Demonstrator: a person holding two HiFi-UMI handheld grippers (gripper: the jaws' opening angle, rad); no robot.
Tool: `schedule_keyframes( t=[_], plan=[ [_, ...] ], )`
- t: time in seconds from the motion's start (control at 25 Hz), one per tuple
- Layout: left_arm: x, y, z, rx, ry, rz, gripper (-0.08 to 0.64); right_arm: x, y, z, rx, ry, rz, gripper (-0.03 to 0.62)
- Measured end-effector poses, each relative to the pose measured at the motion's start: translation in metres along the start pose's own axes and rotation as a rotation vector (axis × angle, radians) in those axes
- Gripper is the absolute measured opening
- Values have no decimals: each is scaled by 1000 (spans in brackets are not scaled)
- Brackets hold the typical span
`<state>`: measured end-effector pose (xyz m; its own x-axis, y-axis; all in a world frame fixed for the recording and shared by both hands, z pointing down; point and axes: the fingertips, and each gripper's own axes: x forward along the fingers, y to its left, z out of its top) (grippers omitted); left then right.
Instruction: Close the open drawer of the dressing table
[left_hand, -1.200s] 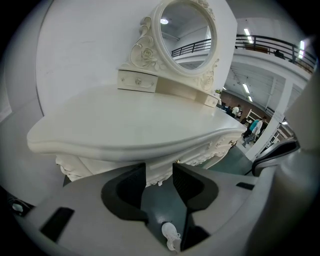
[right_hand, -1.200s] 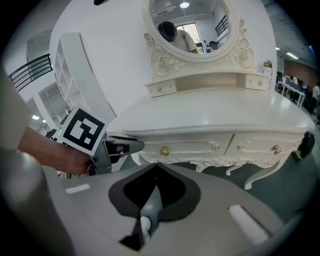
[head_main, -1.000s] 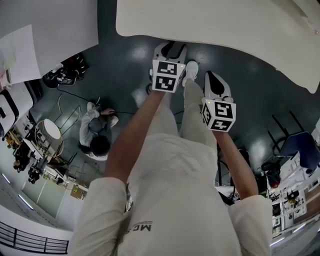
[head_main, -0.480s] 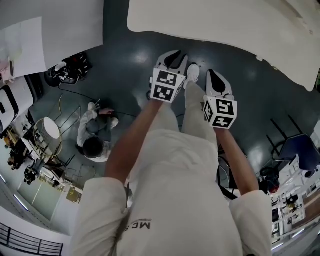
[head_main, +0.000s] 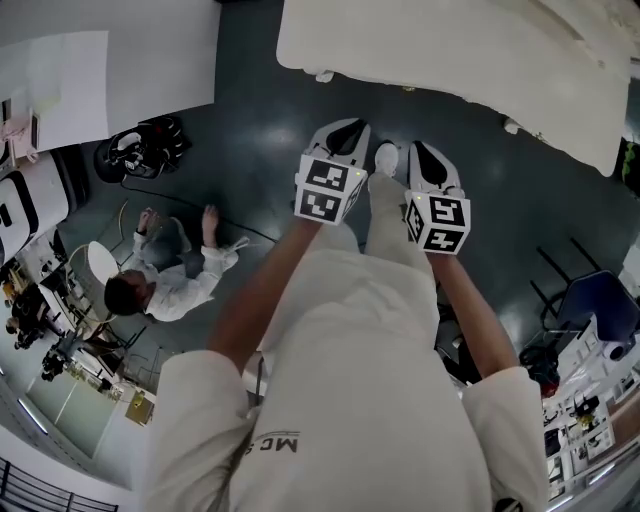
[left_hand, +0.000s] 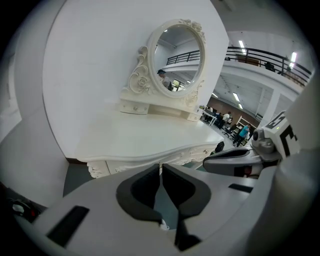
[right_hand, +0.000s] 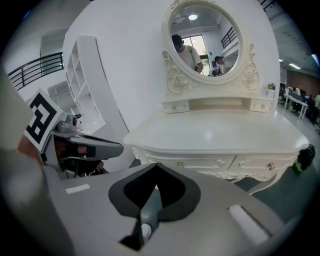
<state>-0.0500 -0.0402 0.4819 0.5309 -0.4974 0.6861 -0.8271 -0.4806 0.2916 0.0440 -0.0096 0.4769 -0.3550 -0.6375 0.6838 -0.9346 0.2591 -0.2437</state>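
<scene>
The white dressing table fills the top of the head view, and its oval mirror stands at the back of its top. In the right gripper view the drawer fronts with small knobs look flush with the table's front. Both grippers hang in the air in front of the table, apart from it. My left gripper is closing, a thin slit is left between its tips, and nothing is in it. My right gripper is shut and empty. Each gripper shows in the other's view, the left gripper and the right gripper.
A person sits low on the dark floor to the left. A black bag lies by a white panel. A blue chair stands at the right. White shelves rise left of the table.
The left gripper's jaws have drawn together from wide apart. Both grippers have lifted a little in front of the table. The person on the floor has leaned back.
</scene>
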Motion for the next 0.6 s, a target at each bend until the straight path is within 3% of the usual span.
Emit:
schedule_keyframes(
  t=[0.28, 0.44, 0.6],
  plan=[
    [-47, -6, 16, -19, -26, 27, 13, -26, 14, 20, -18, -34, -16, 2],
    [-77, -16, 25, -44, -56, 1, 12, -42, 29, 33, -33, -71, -17, 2],
    [-101, -25, 32, -21, -100, -14, 11, -57, 44, 43, -33, -118, -24, 0]
  ],
)
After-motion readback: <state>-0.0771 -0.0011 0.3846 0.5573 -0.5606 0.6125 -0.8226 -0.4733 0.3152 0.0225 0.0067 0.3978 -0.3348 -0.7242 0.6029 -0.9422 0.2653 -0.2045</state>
